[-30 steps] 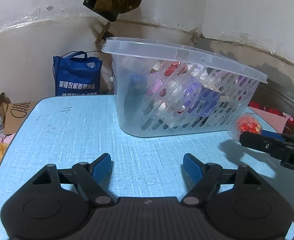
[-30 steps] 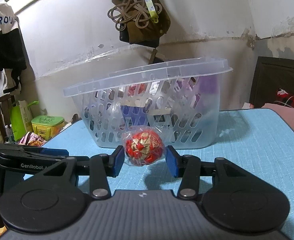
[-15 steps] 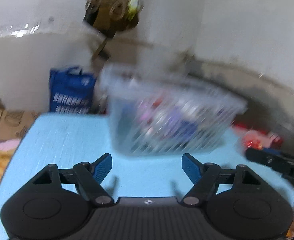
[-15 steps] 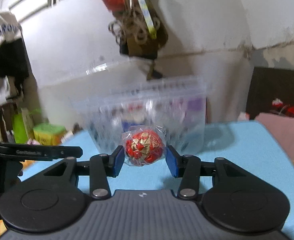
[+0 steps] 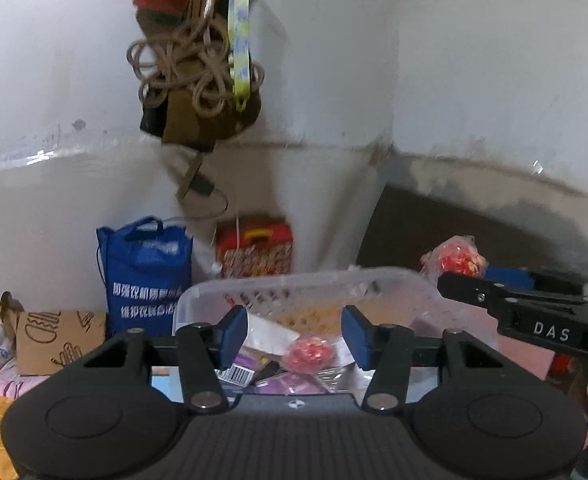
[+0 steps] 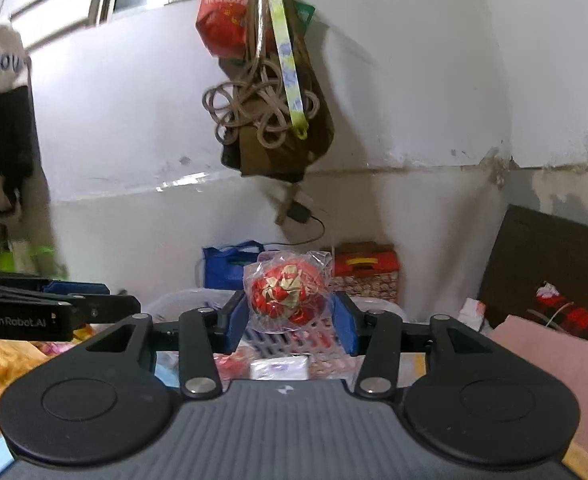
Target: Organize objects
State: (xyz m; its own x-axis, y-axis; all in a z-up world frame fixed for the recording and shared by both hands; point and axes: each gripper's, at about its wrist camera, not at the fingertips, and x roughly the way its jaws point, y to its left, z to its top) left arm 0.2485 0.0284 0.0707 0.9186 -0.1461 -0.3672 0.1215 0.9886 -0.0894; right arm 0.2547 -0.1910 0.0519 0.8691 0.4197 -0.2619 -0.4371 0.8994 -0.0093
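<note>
My right gripper (image 6: 290, 322) is shut on a red and gold foil ball in clear wrap (image 6: 288, 294) and holds it above the clear plastic basket (image 6: 182, 300). In the left wrist view the same ball (image 5: 457, 260) shows at the tip of the right gripper, over the basket's right rim. My left gripper (image 5: 294, 334) is open and empty, raised above the basket (image 5: 294, 284). Inside the basket lie another red wrapped ball (image 5: 309, 356), white packets and purple packets.
A blue bag (image 5: 146, 268) and a red box (image 5: 256, 248) stand behind the basket by the wall. A bundle of ropes and bags (image 5: 198, 80) hangs overhead. A pink cloth (image 6: 541, 356) lies at the right. A cardboard box (image 5: 58, 340) sits at the left.
Both grippers have risen from table level to above the basket. The right gripper still holds the wrapped ball. The basket's contents are now seen from above.
</note>
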